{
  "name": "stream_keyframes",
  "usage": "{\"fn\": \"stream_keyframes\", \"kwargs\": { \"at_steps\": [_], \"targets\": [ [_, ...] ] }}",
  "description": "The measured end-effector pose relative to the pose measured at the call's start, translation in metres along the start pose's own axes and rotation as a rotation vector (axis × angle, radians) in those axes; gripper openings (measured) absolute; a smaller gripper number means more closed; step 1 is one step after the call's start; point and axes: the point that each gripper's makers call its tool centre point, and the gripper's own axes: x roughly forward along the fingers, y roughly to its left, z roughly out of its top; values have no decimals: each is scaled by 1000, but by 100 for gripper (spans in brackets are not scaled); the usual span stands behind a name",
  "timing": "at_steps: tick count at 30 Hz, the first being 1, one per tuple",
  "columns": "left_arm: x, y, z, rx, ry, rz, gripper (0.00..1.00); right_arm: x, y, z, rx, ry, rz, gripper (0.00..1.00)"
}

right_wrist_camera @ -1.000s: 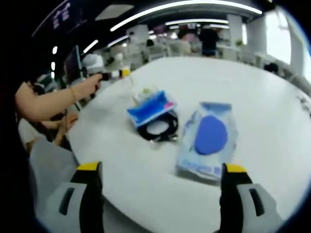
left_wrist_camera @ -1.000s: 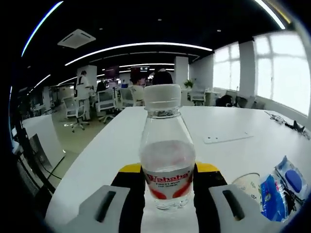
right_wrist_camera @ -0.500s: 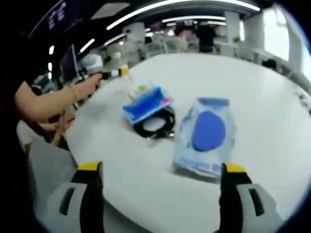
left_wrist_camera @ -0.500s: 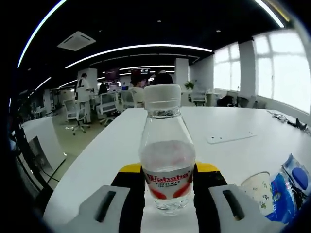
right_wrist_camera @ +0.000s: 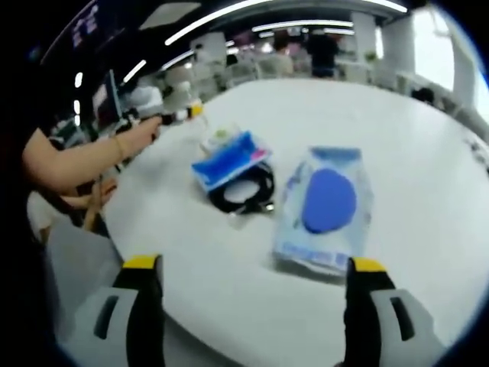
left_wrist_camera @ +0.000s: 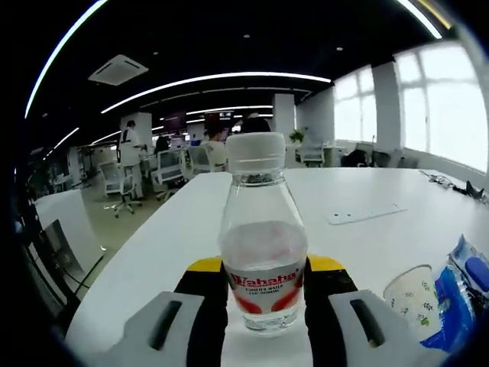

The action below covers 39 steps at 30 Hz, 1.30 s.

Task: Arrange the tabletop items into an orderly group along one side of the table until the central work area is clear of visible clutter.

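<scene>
Open-plan office: beyond the white bench (left_wrist_camera: 367,191) stand rows of swivel chairs (left_wrist_camera: 121,177) and desks, under linear ceiling lights (left_wrist_camera: 221,76) and beside large windows (left_wrist_camera: 443,107).

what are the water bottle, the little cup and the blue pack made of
Water bottle: clear glossy plastic, apparently; you see through it, white ribbed cap. Paper cup: matte printed paper by its look. Blue pack: soft shiny film, probably plastic, judging by the glare on it.

Upright water bottle (left_wrist_camera: 263,245) — blue packet (right_wrist_camera: 326,208) flat
</scene>
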Motion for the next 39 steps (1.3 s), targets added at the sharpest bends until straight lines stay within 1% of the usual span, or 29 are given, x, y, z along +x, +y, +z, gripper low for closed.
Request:
{"fn": "stream_keyframes", "kwargs": {
  "at_steps": [3,6,8,10,12,15,18,23,24,26,27,28,29,30,33,36,39],
  "targets": [
    [-1,1,-1,-1,3,2,37,0,0,0,8,-1,4,97],
    [0,0,-1,22,11,2,37,0,-1,0,12,-1,-2,97],
    [1,2,0,9,13,4,37,-1,-2,0,17,-4,-4,96],
    [1,1,0,15,17,5,37,-1,-2,-1,21,-3,-4,96],
    [2,0,0,28,20,-1,37,-1,-2,-1,24,-1,-6,96],
    [5,1,0,19,19,-3,37,-2,-2,-3,26,2,-8,96],
    [7,1,0,33,17,-14,37,-2,-3,-3,27,3,-8,96],
    [9,1,-1,35,26,-14,38,-2,-5,-3,28,5,-14,96],
    [9,1,-1,37,29,-11,39,-2,-5,-3,29,4,-14,96],
    [9,0,5,21,4,-9,48,-2,-5,-2,31,-2,-13,96],
    [9,0,8,19,2,-7,52,-2,-4,-2,34,-3,-9,95],
    [8,-2,11,31,5,-4,53,-2,-3,-2,40,-2,-3,95],
    [7,-2,14,67,5,1,52,-2,-3,-3,43,-3,-2,95],
    [6,-4,21,94,-8,0,53,-2,-3,-3,44,-3,-1,95],
    [4,-9,31,53,-21,-23,60,-1,-2,-5,44,0,3,95],
    [-1,-11,38,58,-24,-25,65,-1,-1,-3,43,-7,8,96],
    [-7,-17,43,55,-34,-46,71,-2,0,-1,39,-16,12,96]
  ]
}}
